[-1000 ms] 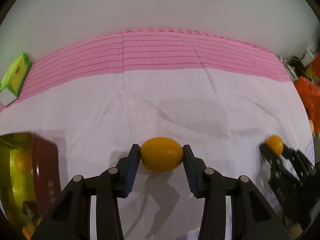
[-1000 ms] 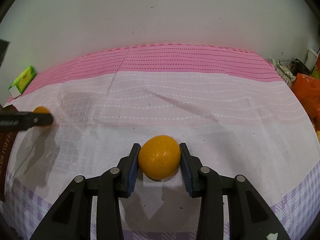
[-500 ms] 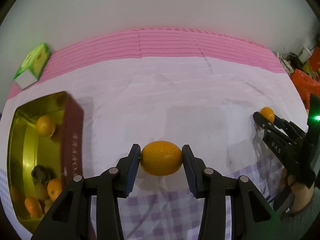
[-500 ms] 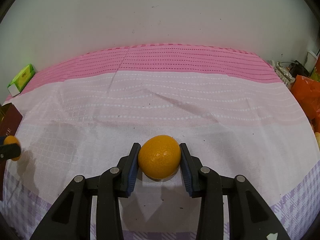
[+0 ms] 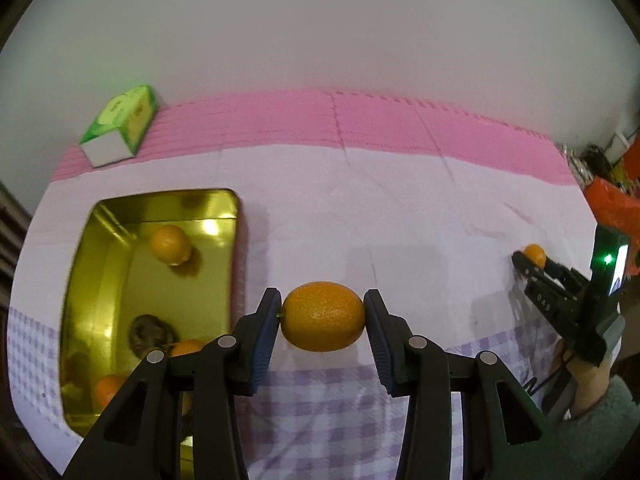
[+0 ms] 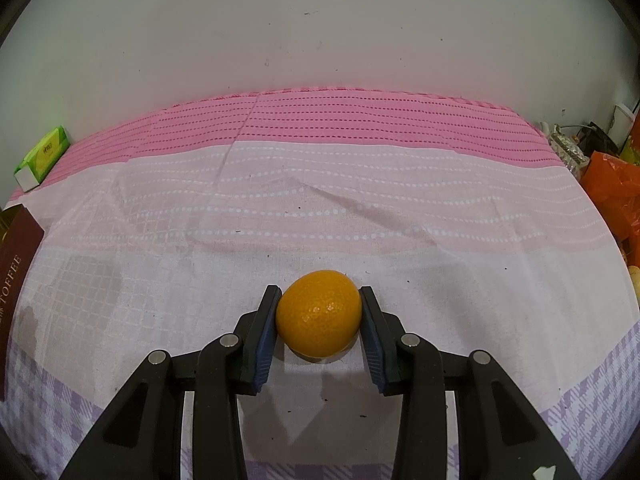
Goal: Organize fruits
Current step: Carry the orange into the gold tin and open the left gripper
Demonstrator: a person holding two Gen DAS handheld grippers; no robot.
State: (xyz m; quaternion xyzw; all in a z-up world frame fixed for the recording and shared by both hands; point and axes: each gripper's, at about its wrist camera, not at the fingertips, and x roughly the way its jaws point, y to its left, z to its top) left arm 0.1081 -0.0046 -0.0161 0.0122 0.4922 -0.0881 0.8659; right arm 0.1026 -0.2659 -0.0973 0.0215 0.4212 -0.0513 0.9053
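Observation:
My left gripper (image 5: 323, 316) is shut on an orange (image 5: 322, 316), held in the air above the checked cloth just right of a gold tin (image 5: 104, 280). In the tin lie another orange (image 5: 170, 244), two more at its near end (image 5: 108, 390) and a dark brown fruit (image 5: 150, 330). My right gripper (image 6: 319, 316) is shut on a second orange (image 6: 319, 314) that rests on the white cloth. In the left wrist view the right gripper (image 5: 528, 260) shows at the far right with its orange (image 5: 535, 255), held by a hand (image 5: 588, 376).
A green carton (image 5: 120, 130) lies at the back left on the pink stripe. The tin's dark red outer wall (image 6: 18, 256), lettered TOFFEE, stands at the left edge of the right wrist view. Orange bags (image 6: 612, 188) and clutter crowd the right side. A white wall backs the table.
My left gripper has carried its orange leftward and up, bringing the gold tin into full view. The right gripper and its orange have stayed put.

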